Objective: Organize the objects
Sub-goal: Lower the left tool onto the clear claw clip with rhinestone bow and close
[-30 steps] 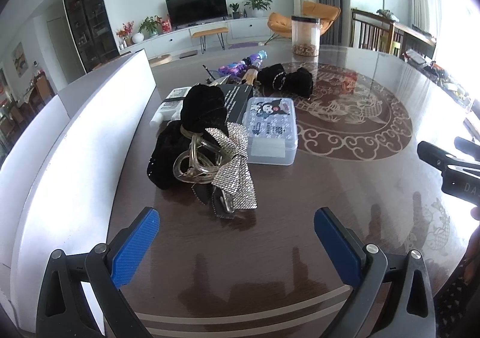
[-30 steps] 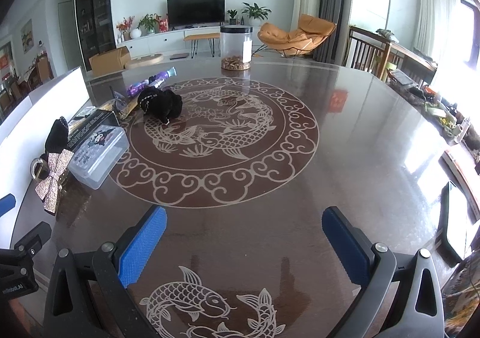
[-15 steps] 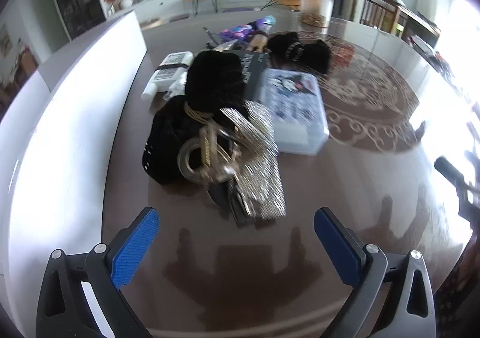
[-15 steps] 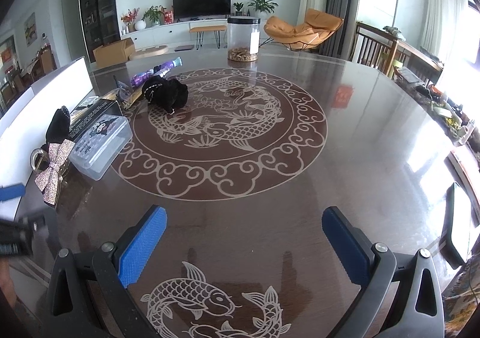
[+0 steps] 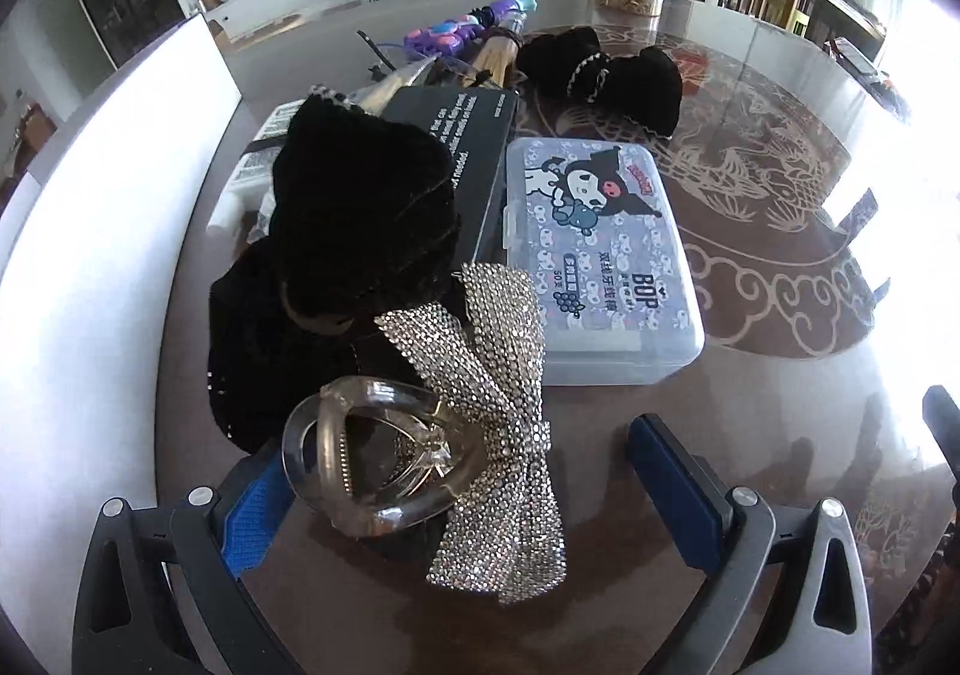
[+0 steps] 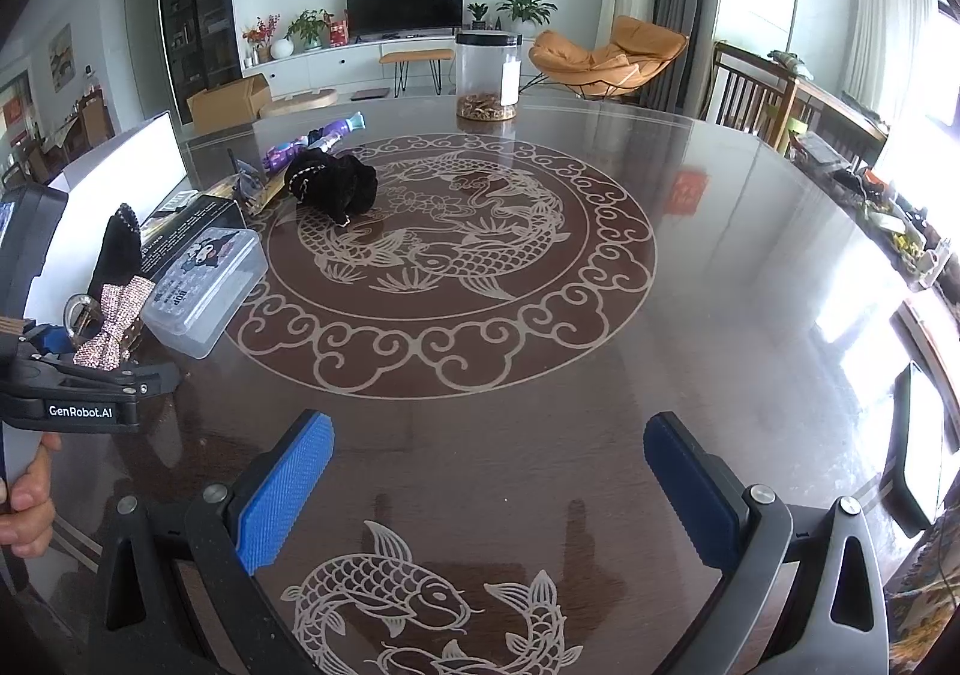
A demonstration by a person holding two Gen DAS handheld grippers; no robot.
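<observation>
A rhinestone bow and a clear hair claw lie on a black velvet piece at the table's left side. My left gripper is open and low over them; the claw and bow sit between its blue pads, and the claw hides part of the left pad. Just beyond lie a clear cartoon-printed plastic box and a black carton. My right gripper is open over the bare patterned table with nothing between its fingers.
A black fuzzy bow, a purple toy and a clear jar stand farther back. A white board runs along the left edge. A hand holds the left gripper. A flat device lies at the right rim.
My left gripper has moved forward and down, so the hair claw and bow now lie between its pads. The right gripper has barely shifted.
</observation>
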